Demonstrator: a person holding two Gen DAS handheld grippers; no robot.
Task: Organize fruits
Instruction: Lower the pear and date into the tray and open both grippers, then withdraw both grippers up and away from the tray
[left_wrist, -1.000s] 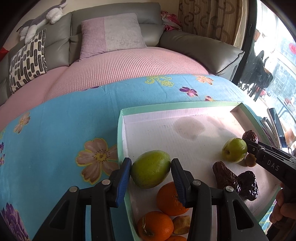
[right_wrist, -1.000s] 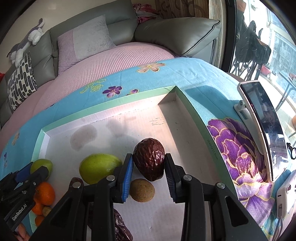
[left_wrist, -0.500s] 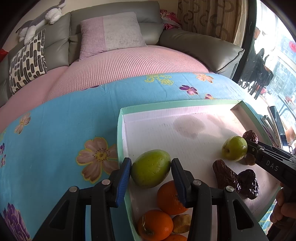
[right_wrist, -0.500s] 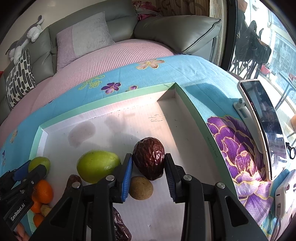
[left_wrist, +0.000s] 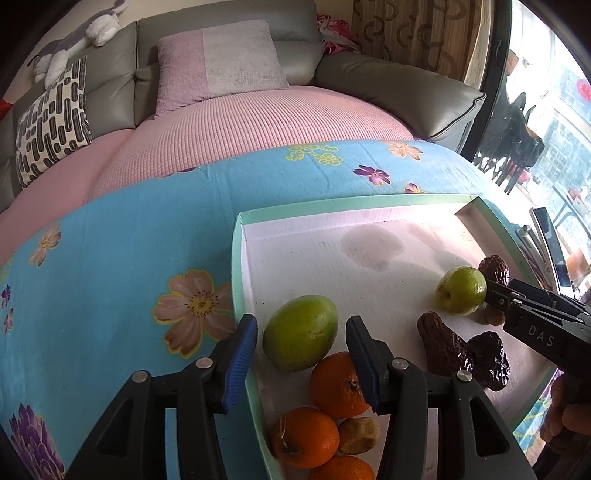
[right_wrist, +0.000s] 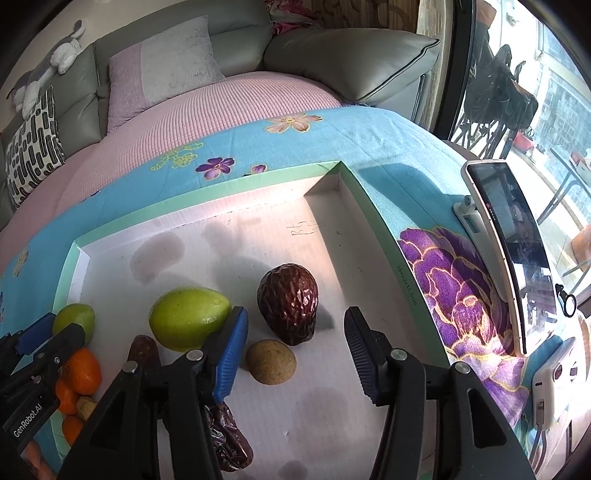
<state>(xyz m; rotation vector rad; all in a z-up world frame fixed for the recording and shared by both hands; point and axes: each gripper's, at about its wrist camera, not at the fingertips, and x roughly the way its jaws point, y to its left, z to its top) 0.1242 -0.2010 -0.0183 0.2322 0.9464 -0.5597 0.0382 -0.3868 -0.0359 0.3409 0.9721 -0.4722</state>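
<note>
Now we are holding both claws over the green-rimmed tray that is sitting on the blue floral cloth. Our left claw is gaping wide with nothing gripped: a large green mango is lying between its blue pads, apart from both, and the left finger is hanging outside the tray wall. Just behind the mango, an orange is sitting partly under the right finger, with another orange and a small brown fruit crowded beside it.

Our right claw is likewise spread wide and empty. A wrinkled dark red date is standing between its pads, clear of both, and a round tan fruit is lying just in front of it, nearer the left pad. A green guava is touching the outer side of that left finger, and more dark dates are lying near it. Off the tray's right side, a phone on a stand and a white power bank are resting on the cloth. A grey sofa with cushions is filling the background.
</note>
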